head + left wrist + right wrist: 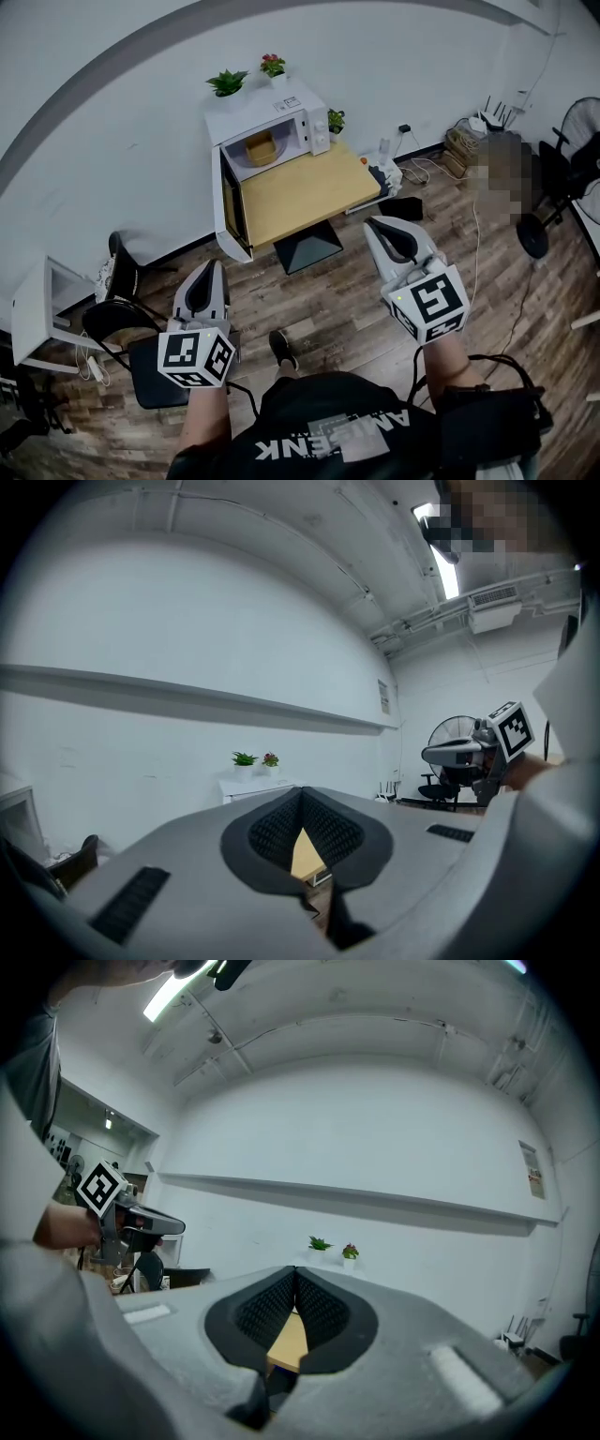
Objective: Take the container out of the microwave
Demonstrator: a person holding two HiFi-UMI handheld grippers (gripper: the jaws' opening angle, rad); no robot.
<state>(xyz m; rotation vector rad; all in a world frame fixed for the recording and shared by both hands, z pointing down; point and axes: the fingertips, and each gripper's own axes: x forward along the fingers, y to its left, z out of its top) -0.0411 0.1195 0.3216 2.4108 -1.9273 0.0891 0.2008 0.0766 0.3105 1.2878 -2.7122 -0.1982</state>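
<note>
A white microwave (pixel 281 120) stands at the back of a small wooden table (pixel 298 193) against the wall, its door (pixel 227 208) swung open to the left. Inside sits a tan container (pixel 260 148). My left gripper (pixel 203 283) is low at the left, well short of the table, jaws shut and empty. My right gripper (pixel 394 234) hovers near the table's front right corner, also shut with nothing in it. In each gripper view the dark pads meet at the tip, with the wooden tabletop (pixel 305 855) (pixel 286 1342) showing below them.
Two potted plants (pixel 228 82) (pixel 273 66) sit on the microwave, a third (pixel 335 120) beside it. A black chair (pixel 131 328) is at the left, a white cabinet (pixel 37 314) farther left. Cables and a power strip (pixel 386 174) lie right of the table; a fan (pixel 562 178) stands at the right.
</note>
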